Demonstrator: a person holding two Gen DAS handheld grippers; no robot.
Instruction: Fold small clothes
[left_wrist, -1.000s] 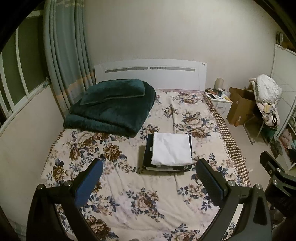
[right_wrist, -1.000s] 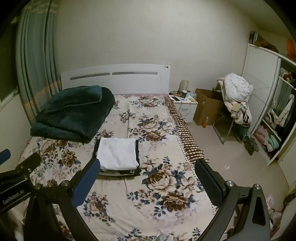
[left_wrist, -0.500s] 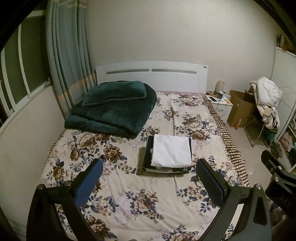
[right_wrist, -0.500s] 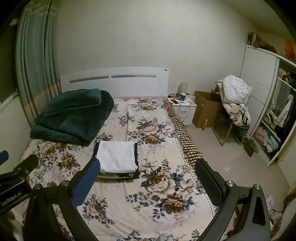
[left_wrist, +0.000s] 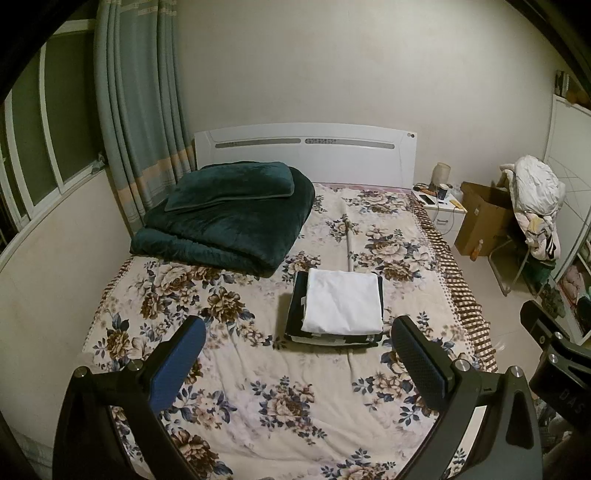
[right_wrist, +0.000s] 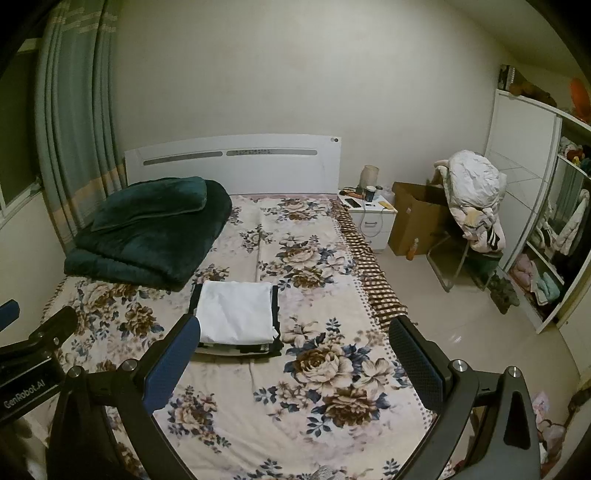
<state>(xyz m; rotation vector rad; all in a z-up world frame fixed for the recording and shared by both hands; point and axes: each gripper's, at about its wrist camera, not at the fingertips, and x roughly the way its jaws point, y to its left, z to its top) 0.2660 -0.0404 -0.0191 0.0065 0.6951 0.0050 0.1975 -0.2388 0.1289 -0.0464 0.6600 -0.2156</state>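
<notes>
Folded clothes (left_wrist: 341, 310) lie in a neat stack near the middle of the bed (left_wrist: 258, 398), a white piece (right_wrist: 234, 310) on top of darker ones, flat and square to the mattress. Nearest the camera, the left gripper (left_wrist: 297, 334) is held above the bed's near end, level and aimed toward the headboard, its two fingers spread wide with nothing between them; the stack sits just beyond its fingertips, apart from both. The right gripper (right_wrist: 294, 336) is held alongside it at the same height, also spread wide and empty, with the stack beyond its left finger (right_wrist: 171, 360). Each gripper shows at the edge of the other's view. Farther off, a folded dark green blanket (left_wrist: 225, 214) with a pillow on it rests on the far left of the bed, against the white headboard (left_wrist: 306, 153). A nightstand (right_wrist: 369, 216) and cardboard box (right_wrist: 415, 221) stand to the far right.
</notes>
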